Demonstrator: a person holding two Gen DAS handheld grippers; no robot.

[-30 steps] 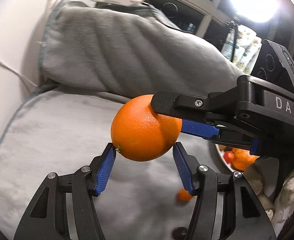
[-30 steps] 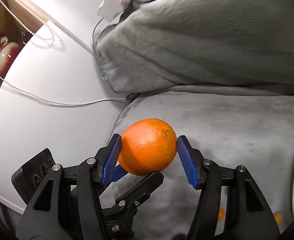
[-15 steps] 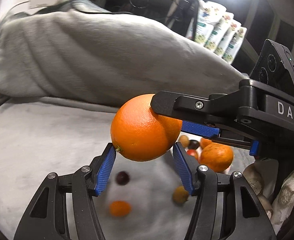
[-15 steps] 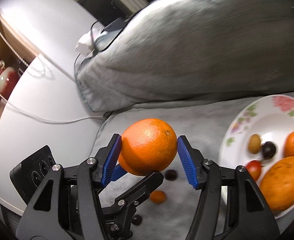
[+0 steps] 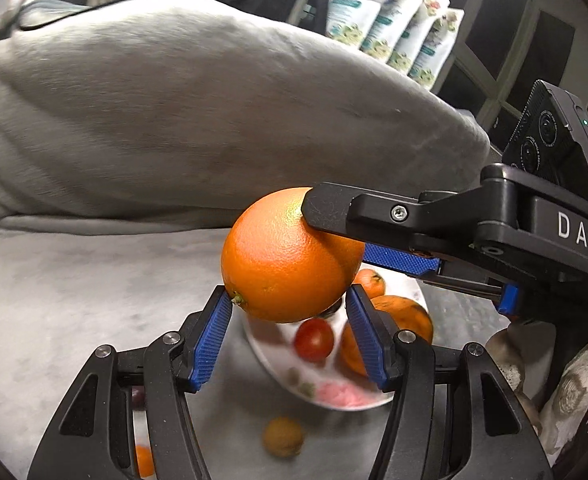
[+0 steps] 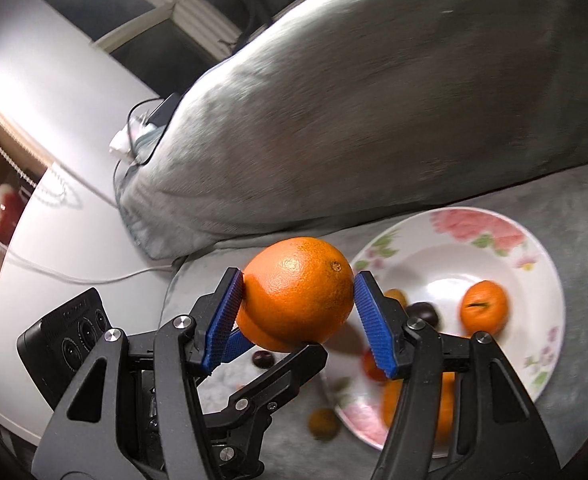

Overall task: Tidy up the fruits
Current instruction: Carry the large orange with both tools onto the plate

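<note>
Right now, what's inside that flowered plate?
On the flowered plate: a small mandarin, a dark plum-like fruit, a red tomato and a larger orange fruit. The big orange and right claw cover part of it.

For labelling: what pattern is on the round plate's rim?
Pink flowers with green leaves on the white round plate; clearest in the right wrist view.

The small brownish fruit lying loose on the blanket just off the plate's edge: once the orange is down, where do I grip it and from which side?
Take the small brownish fruit across its widest middle, coming from above. It is round and sits low on the soft grey blanket, so side approaches would probably dig into fabric. Set the fingers parallel to the plate rim, since the fruit lies close beside it. Both grippers currently clamp the orange.
</note>
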